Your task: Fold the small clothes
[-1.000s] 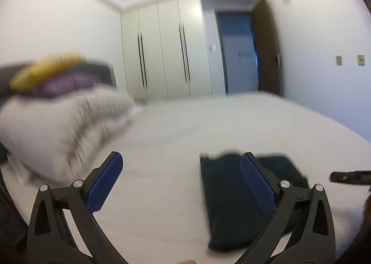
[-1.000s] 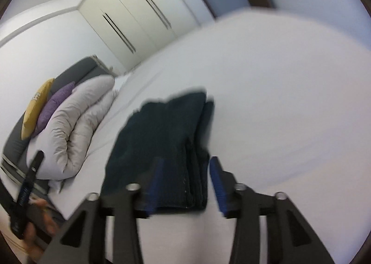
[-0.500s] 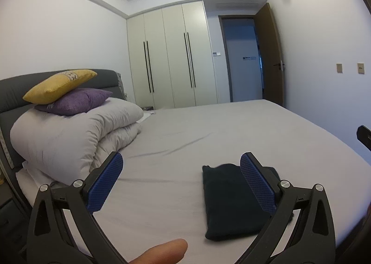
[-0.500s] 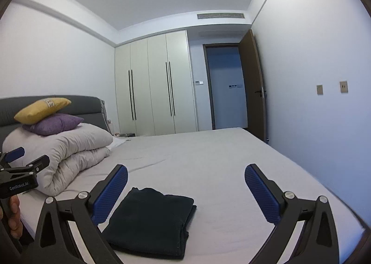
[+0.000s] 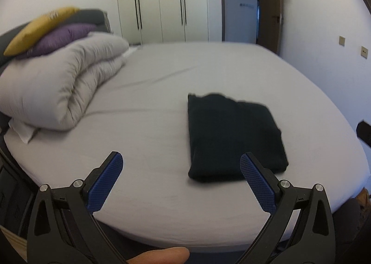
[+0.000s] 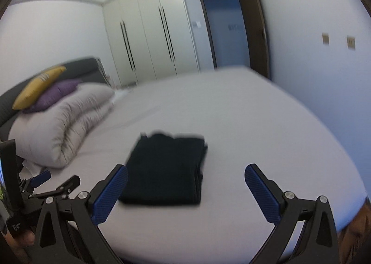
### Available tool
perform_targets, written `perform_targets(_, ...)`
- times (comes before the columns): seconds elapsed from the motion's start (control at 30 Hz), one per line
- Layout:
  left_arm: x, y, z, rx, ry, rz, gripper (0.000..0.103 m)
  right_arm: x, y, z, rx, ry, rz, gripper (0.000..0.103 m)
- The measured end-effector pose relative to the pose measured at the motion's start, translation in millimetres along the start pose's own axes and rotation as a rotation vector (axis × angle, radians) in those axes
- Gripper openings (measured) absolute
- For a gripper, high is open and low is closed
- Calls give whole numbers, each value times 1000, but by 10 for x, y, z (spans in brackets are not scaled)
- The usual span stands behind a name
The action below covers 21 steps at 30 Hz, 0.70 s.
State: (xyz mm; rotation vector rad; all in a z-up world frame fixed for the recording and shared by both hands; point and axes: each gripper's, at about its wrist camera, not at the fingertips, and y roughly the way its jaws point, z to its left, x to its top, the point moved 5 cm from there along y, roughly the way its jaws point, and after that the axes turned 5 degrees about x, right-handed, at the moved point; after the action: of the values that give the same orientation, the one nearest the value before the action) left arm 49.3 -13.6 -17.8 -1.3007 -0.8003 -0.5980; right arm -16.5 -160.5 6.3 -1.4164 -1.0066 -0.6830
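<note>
Left gripper (image 5: 182, 175) sits low over the near edge of the bed (image 5: 148, 129), jaws spread wide, nothing between the blue pads (image 5: 105, 185). A fingertip (image 5: 160, 255) pokes in at the bottom edge of the left wrist view. Right gripper (image 6: 185, 191) also at the near edge, jaws released and wide apart, holding nothing. In the right wrist view the left gripper shows at far left, low beside the bed, and its jaws look apart there too.

Dark folded garment (image 5: 234, 136) lies flat on the grey sheet, just beyond the fingertips of both grippers. From the left view it lies ahead and to the right, its near edge partly hidden behind the right-hand pad. From the right view the garment (image 6: 165, 171) lies ahead and left of centre, its near-left corner just behind the left-hand pad; stacked fold layers show along its right side. Neither gripper touches it. Edges are motion-blurred.

Bare sheet around the garment, with a few creases farther back. Left of it, well apart, a rolled grey duvet (image 5: 62, 87). On top of that, a purple pillow (image 5: 65, 36), then a yellow pillow (image 5: 39, 27) leaning on a dark headboard (image 5: 91, 15).

Far wall: cream wardrobe doors (image 5: 162, 1) with dark vertical handles, then an open doorway (image 5: 240, 8) with a brown door (image 5: 270, 6) swung against the right wall. Two switch plates (image 5: 342, 41) on the right wall.
</note>
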Motion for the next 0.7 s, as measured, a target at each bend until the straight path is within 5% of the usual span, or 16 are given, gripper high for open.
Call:
perform_targets(0.4, -334, 593, 65, -21, -33, 132, 103, -327, 335, -43, -89, 34, 167, 103)
perform_targets(0.7, -399, 632, 79, -42, -44, 161, 103, -506, 449, -42, -105, 34, 232, 103)
